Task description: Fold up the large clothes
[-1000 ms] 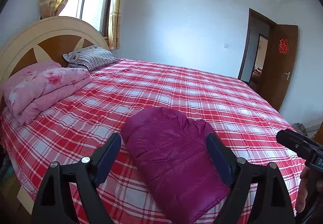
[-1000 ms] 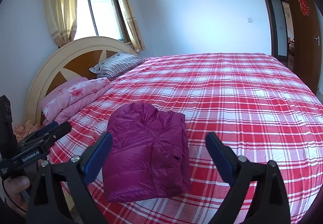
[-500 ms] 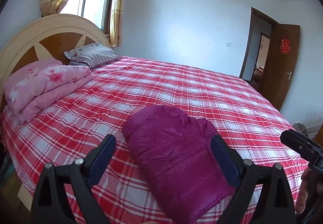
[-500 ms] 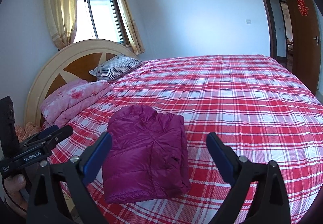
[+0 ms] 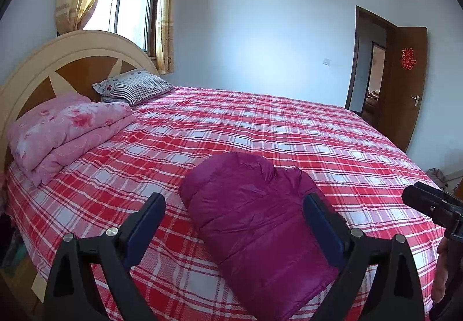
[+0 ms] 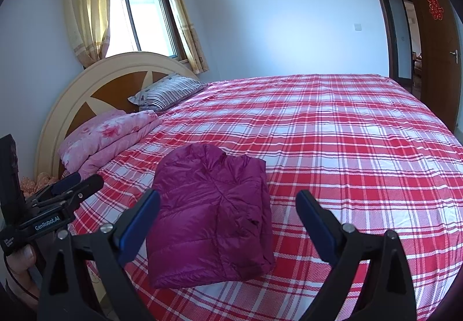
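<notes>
I count one folded magenta puffer jacket (image 6: 209, 214) on one bed (image 6: 347, 147). By the one headboard (image 6: 115, 81) I see one striped pillow (image 6: 170, 88) and one folded pink quilt (image 6: 110, 136). One window (image 6: 139, 23), two curtains (image 6: 86, 11), one door (image 6: 434, 40). I hold two tools: left tool (image 5: 233, 227) and right tool (image 6: 227, 218).

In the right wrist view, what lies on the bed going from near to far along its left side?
Folded magenta puffer jacket → folded pink floral quilt → striped pillow, against the headboard.
</notes>
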